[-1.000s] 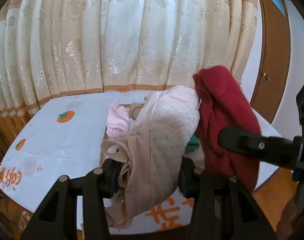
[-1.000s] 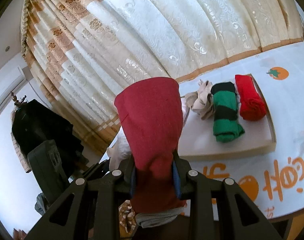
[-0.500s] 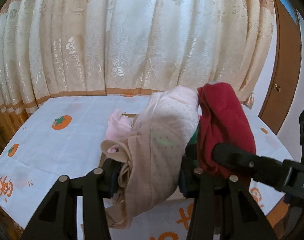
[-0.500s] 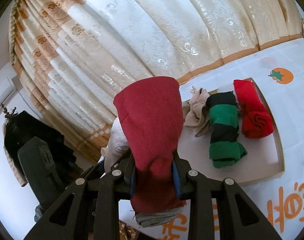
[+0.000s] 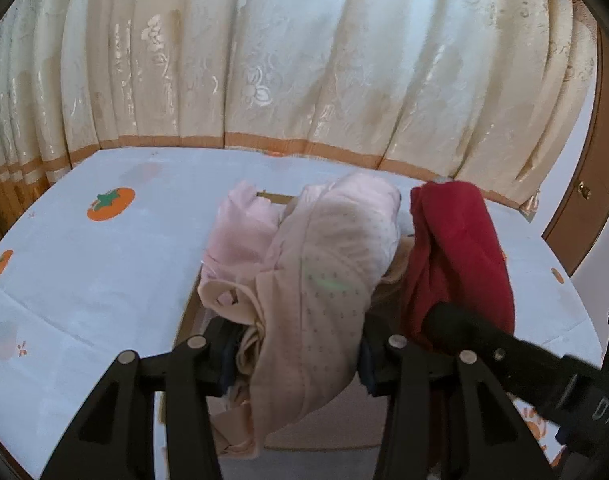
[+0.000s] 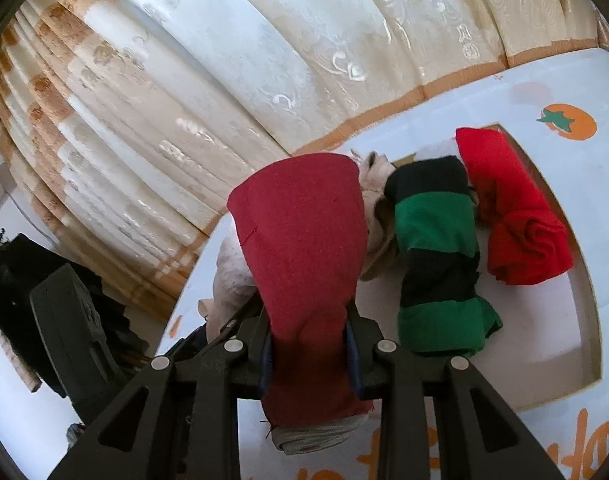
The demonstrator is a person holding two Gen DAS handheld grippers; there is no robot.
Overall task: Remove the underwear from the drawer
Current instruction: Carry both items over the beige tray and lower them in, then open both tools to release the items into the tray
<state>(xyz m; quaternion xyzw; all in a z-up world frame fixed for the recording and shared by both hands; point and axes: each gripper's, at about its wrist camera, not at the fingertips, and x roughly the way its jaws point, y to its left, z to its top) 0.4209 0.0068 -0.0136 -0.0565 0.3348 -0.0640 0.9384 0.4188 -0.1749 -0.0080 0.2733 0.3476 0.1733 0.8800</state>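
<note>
While both claws hang above the drawer [image 6: 584, 280], the left gripper [image 5: 300, 360] pinches dotted pink underwear [image 5: 328, 264] and the right gripper [image 6: 310, 354] clamps dark red underwear [image 6: 304, 232]; green-black roll [image 6: 436, 256] lies nearer the right.

Daylight pushes through the cream curtain [image 5: 304, 60], so both views are bright but soft, with shiny spots on its embroidery. Heavy fisheye bending, black vignette in the corners. A faint green flare sits on the dotted beige underwear [image 5: 324, 284]. Edges go a bit mushy.
</note>
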